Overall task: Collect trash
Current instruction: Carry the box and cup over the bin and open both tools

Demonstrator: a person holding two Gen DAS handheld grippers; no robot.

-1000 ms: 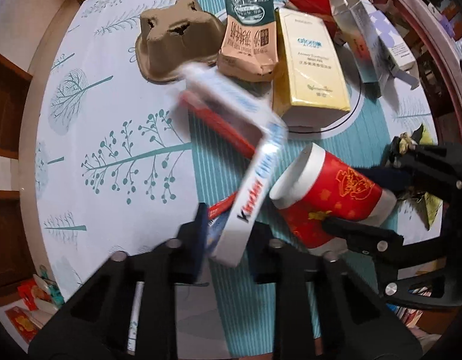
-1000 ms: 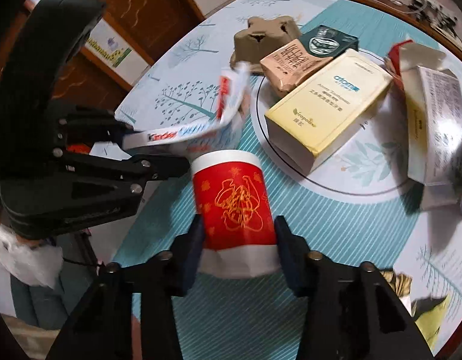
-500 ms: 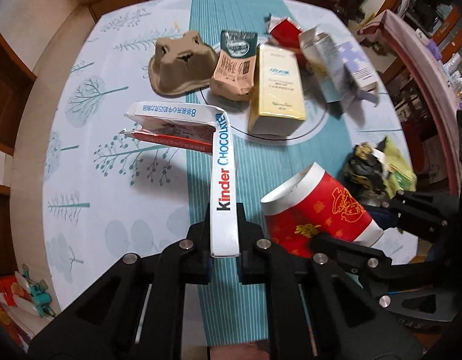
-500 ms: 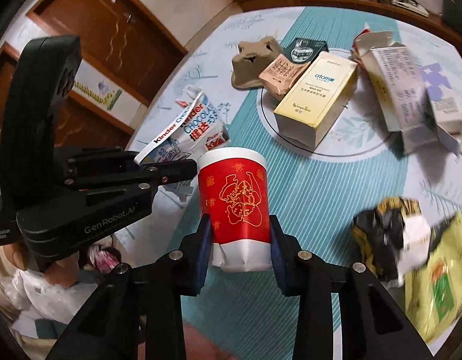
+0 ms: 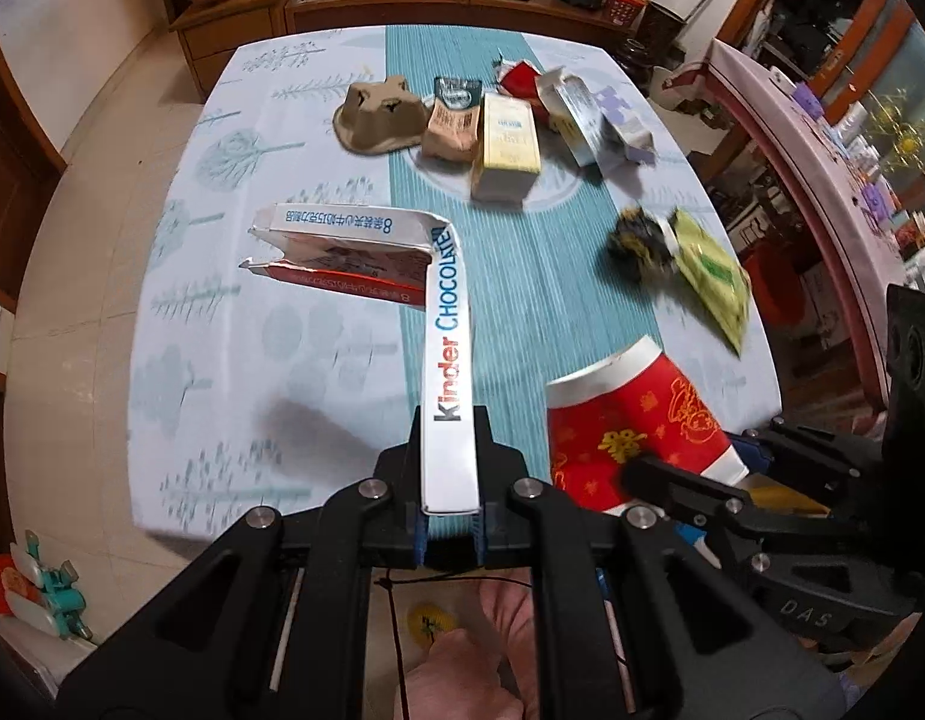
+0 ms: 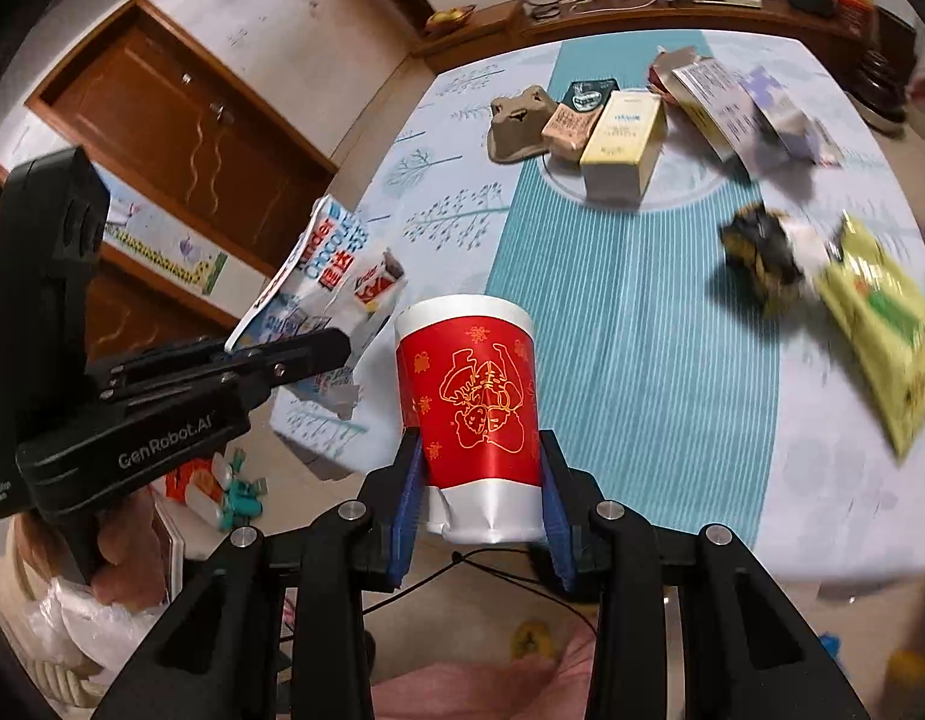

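My left gripper [image 5: 449, 468] is shut on a flattened white Kinder chocolate box [image 5: 444, 360] and holds it above the near edge of the table; the box also shows in the right wrist view [image 6: 330, 276]. My right gripper [image 6: 480, 480] is shut on a red paper cup [image 6: 471, 396] with gold drawings, held upright off the table. The cup shows in the left wrist view [image 5: 630, 426], to the right of the box. The left gripper's body [image 6: 162, 402] is to the left of the cup.
On the table [image 5: 222, 312] lie a brown pulp tray [image 5: 378, 114], a tan pouch [image 5: 453, 126], a yellow box [image 5: 507, 147], opened cartons [image 5: 588, 114], a crumpled dark wrapper [image 5: 639, 240] and a green packet [image 5: 711, 282]. A white plastic bag [image 6: 84, 630] hangs at lower left.
Both grippers have pulled back and up from the table with the Kinder box and the red cup; the table looks smaller and farther, and the floor shows below.
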